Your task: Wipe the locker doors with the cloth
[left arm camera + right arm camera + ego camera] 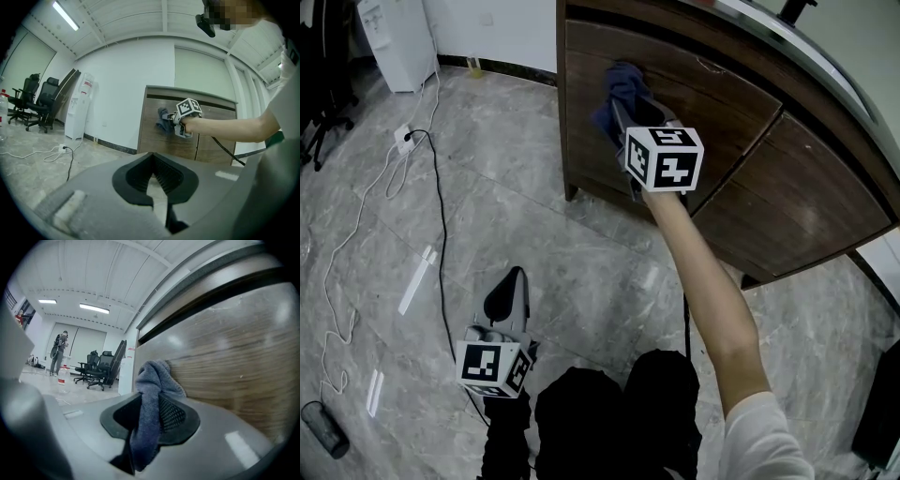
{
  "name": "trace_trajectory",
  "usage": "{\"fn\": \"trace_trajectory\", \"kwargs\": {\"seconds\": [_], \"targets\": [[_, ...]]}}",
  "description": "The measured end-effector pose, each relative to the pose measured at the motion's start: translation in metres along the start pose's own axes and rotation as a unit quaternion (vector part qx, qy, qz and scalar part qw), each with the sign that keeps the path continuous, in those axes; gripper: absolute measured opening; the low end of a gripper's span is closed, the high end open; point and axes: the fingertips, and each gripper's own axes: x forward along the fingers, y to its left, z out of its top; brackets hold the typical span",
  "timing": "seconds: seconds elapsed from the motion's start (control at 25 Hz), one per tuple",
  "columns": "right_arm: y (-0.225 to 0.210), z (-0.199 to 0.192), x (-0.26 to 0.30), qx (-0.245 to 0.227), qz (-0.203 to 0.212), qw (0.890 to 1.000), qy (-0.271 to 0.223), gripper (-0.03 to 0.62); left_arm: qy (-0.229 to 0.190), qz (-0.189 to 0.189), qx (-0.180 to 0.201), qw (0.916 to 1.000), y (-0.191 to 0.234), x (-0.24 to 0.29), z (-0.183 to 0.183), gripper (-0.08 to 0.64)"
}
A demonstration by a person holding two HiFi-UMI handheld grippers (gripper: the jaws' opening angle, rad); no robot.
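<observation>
Against the locker door (703, 98), the grey-blue cloth (623, 94) sits bunched.

left claw (157, 183), right claw (149, 420) grey | cubes (664, 159) black-white | sleeve (764, 433) white | trousers (661, 412) black

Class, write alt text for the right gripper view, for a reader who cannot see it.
The grey right tongs are shut on a blue-grey terry cloth, its bunched end against a brown wood-grain locker door. Behind on the left, black office chairs stand in a bright room.
</observation>
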Motion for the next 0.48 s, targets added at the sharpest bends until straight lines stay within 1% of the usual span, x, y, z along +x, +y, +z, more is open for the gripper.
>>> {"fn": "trace_trajectory", "kwargs": {"seconds": [0.2,0.48], "targets": [[0.006,-0.034,0.008,0.005,0.004,1.000,0.022,0.103,0.006,0.002,-0.001,1.0000,0.002,-0.001,0.000,0.002],[0.014,-0.068,0.017,0.003,0.011,0.999,0.044,0.103,0.010,0.006,0.000,0.9999,0.009,-0.002,-0.002,0.003]]}}
